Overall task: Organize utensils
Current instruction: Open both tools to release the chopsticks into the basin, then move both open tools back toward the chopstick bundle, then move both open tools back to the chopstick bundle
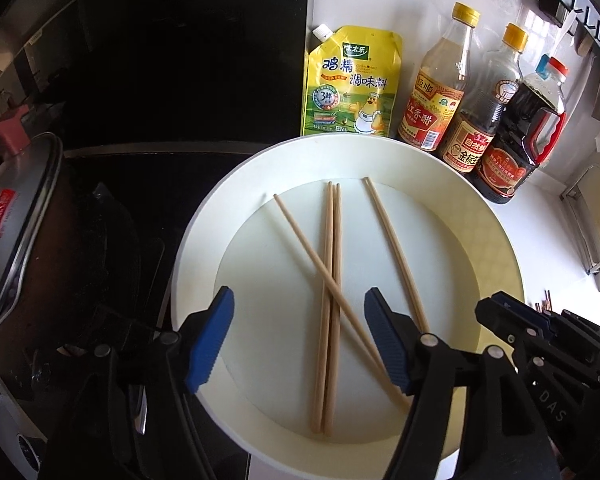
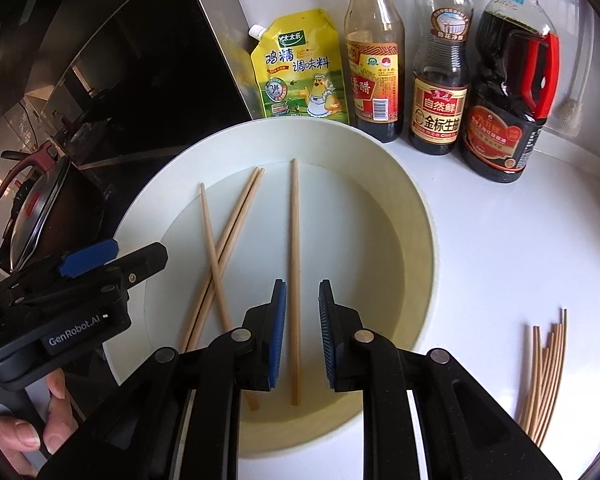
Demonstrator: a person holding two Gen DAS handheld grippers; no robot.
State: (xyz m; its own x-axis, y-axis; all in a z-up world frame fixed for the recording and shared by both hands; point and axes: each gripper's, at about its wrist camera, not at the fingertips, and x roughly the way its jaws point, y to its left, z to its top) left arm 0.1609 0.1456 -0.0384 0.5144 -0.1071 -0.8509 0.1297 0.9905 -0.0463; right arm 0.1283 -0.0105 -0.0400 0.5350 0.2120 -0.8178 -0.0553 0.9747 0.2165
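A wide white basin [image 1: 204,220] on the counter holds several wooden chopsticks. Two lie side by side as a pair [image 1: 332,248], one chopstick [image 1: 296,232] crosses over them, and a single chopstick [image 1: 392,240] lies apart to the right. My left gripper [image 1: 299,294] hangs open over the crossed ones, touching none. My right gripper [image 2: 302,282] is over the single chopstick [image 2: 295,220], its pads a narrow gap apart and clear of it. More chopsticks [image 2: 548,368] lie bundled on the counter to the right of the basin [image 2: 420,208].
Behind the basin stand a yellow seasoning pouch [image 1: 352,80] and three sauce bottles [image 1: 440,92]. To the left are a black cooktop [image 1: 172,80] and a lidded pot [image 1: 16,240]. A wire rack [image 1: 596,232] sits at the right. A person's hand [image 2: 28,432] grips the left tool.
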